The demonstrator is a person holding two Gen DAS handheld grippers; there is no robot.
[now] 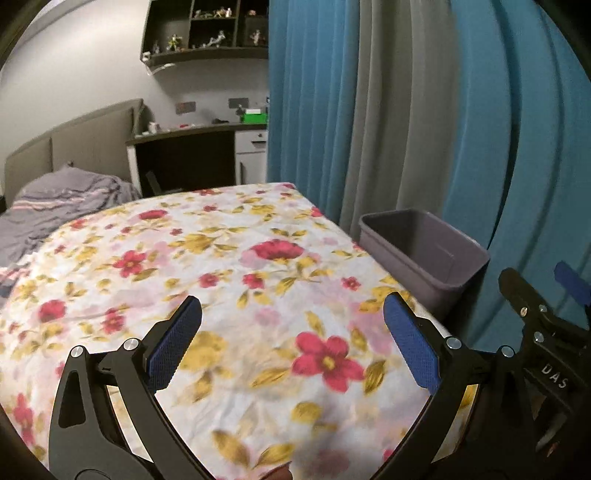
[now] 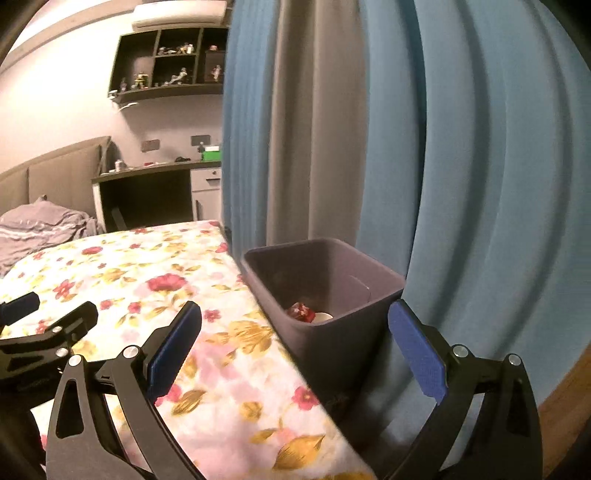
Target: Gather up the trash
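Observation:
A grey plastic bin (image 2: 332, 332) stands on the floor against the right side of the bed. It holds a crumpled red wrapper (image 2: 301, 311) and a white piece (image 2: 323, 316). The bin also shows in the left wrist view (image 1: 424, 254), its bottom hidden there. My right gripper (image 2: 295, 339) is open and empty, just short of the bin's near corner. My left gripper (image 1: 293, 336) is open and empty above the floral bedsheet (image 1: 221, 266). Each gripper shows at the edge of the other's view: the right one (image 1: 546, 314), the left one (image 2: 44, 325).
Blue and grey curtains (image 2: 406, 147) hang right behind the bin. A crumpled grey blanket (image 1: 62, 203) lies at the head of the bed. A desk (image 1: 192, 136) and wall shelves (image 1: 207, 33) stand beyond. Wooden floor (image 2: 565, 398) shows at the right.

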